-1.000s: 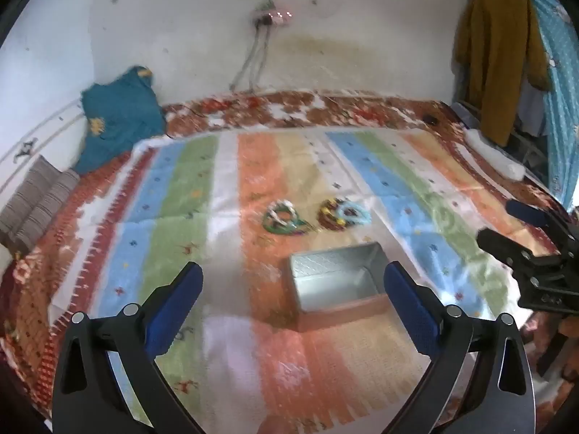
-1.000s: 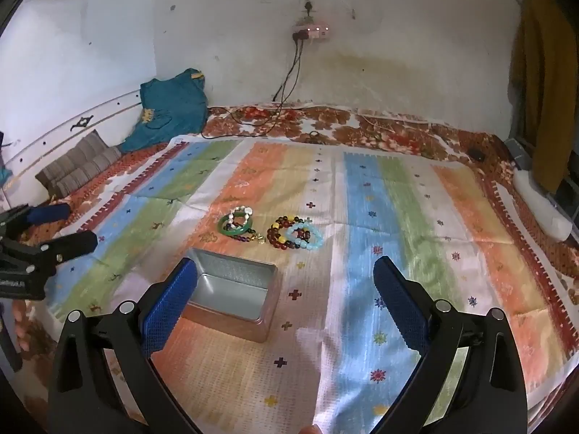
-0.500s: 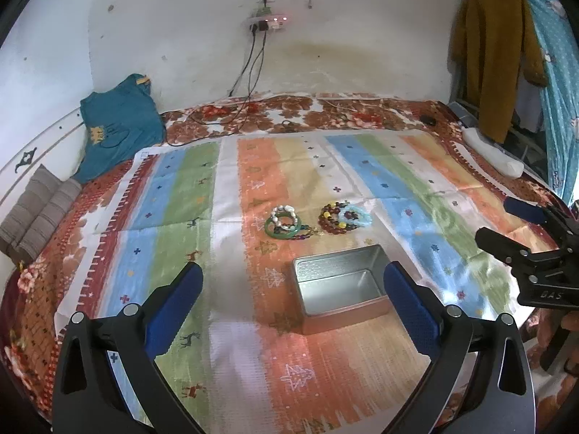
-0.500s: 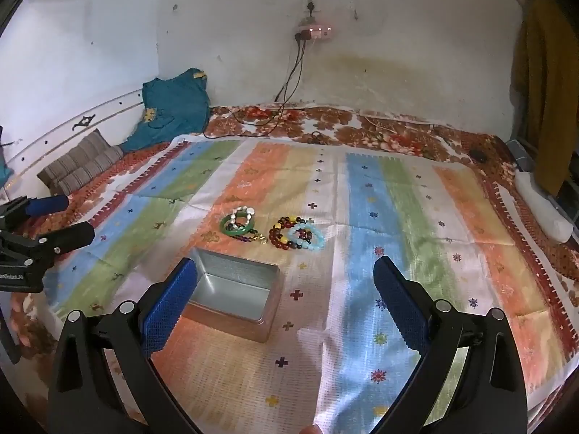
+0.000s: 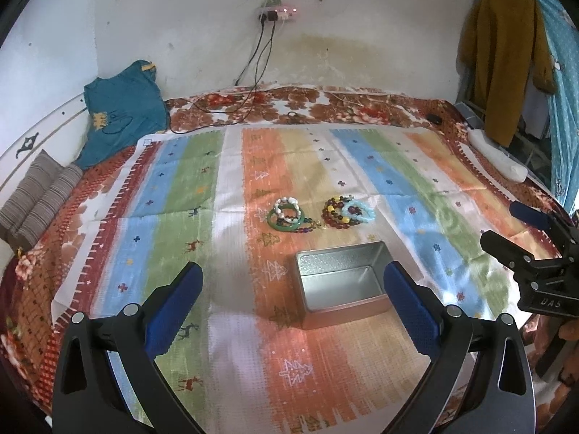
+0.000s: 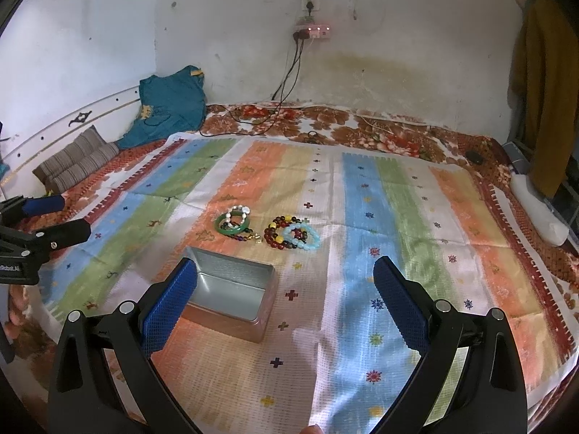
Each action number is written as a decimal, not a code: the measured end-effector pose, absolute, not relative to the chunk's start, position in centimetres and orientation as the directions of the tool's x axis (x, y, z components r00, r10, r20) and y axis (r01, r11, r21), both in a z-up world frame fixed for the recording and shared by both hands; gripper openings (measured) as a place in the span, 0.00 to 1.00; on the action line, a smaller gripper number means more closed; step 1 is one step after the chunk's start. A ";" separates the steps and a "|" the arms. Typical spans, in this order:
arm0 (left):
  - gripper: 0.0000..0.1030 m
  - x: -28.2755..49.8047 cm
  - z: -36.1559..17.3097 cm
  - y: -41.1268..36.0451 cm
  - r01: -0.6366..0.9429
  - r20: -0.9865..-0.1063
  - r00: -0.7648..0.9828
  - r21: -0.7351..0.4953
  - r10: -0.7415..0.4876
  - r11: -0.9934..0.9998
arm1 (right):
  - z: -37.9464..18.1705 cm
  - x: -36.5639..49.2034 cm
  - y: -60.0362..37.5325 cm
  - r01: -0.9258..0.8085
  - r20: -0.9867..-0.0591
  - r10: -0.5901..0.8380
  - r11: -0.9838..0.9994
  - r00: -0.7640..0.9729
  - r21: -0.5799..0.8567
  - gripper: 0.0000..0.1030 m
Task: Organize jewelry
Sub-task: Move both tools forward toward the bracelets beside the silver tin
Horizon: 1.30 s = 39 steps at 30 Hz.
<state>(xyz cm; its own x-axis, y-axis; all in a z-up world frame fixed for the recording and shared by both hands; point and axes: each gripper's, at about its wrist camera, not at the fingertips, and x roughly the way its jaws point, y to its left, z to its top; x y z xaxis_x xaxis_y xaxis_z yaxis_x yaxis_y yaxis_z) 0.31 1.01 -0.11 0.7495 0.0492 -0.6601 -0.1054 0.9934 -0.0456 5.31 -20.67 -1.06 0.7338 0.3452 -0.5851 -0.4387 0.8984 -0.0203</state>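
Teal garment and striped cushion beside mustard coat.

The left gripper hangs over a striped cloth with its blue-padded fingers spread wide and nothing between them. An open, empty rectangular metal tin rests on the cloth between the fingers, nearer the right one. Just beyond the tin lie two clusters of bracelets: a green bangle with white beads on the left, and dark red and light blue bead bracelets on the right. The right gripper enters at the right edge, spread apart.
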 end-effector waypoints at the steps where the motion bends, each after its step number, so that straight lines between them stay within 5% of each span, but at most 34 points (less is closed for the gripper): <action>1: 0.95 0.2 -0.1 1.0 -0.103 -0.655 0.754 -0.049 0.046 0.993 | -1.1 5.3 -20.7 -0.439 -0.587 0.345 0.898 0.733 -0.020 0.96; 17: 0.95 2.7 -1.4 2.6 -0.175 -0.690 0.710 0.021 0.141 0.984 | -1.6 7.8 -20.7 -0.420 -0.634 0.330 0.907 0.699 0.009 0.96; 39: 0.95 9.7 -4.0 3.7 -0.230 -0.741 0.660 -0.037 0.128 0.973 | -3.4 13.1 -19.4 -0.390 -0.668 0.302 0.921 0.680 0.020 0.96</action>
<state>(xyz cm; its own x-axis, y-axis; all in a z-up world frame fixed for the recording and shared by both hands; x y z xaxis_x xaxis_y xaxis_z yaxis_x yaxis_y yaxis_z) 9.71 3.72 -3.98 0.6598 0.1276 -0.7406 -0.2296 0.9726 -0.0370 13.06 -19.45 -3.45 0.6796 0.3021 -0.6685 -0.3895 0.9208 0.0201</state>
